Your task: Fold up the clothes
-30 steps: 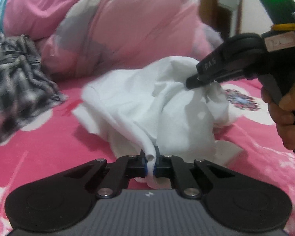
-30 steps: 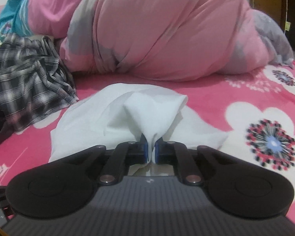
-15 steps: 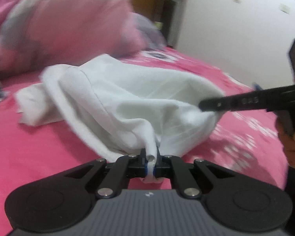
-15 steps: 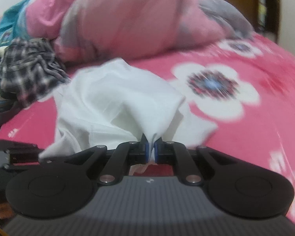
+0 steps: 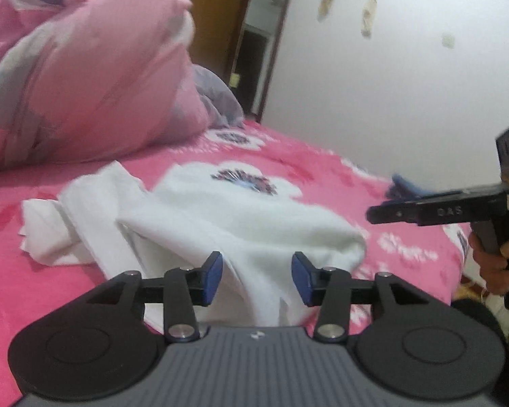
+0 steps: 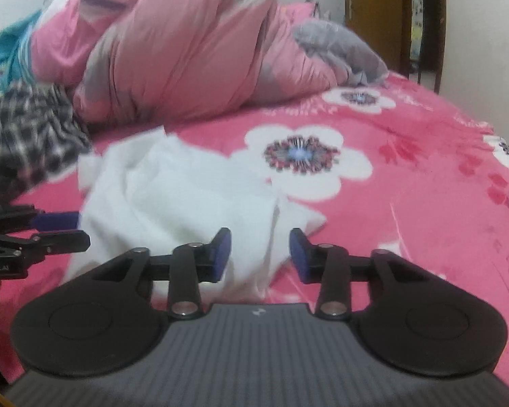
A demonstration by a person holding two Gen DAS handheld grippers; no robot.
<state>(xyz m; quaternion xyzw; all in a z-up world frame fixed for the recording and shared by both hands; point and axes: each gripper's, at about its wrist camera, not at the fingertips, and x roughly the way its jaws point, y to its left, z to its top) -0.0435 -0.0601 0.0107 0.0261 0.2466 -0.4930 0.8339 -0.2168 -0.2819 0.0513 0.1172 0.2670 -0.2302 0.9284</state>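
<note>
On the pink flowered bed (image 6: 424, 176), the white cloth (image 5: 241, 224) lay crumpled near its front edge, while the left tool (image 5: 257, 276) and right tool (image 6: 259, 252) were both opening, pads off the cloth between them.

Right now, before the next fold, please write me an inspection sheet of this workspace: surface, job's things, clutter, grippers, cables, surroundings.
Surface: bed with pink flowered sheet, soft and uneven.
Job's things: white garment lies loosely bunched on the sheet, not flat; fold unfinished.
Clutter: pink and grey duvet heaped behind; plaid garment crumpled beside the duvet; teal cloth at the far edge.
Grippers: left gripper jaws opening, cloth lies between the pads but they do not press it. Right gripper jaws opening, likewise not gripping.
Cables: nothing seen.
Surroundings: white wall; brown wooden door and dark doorway beyond the bed.
</note>
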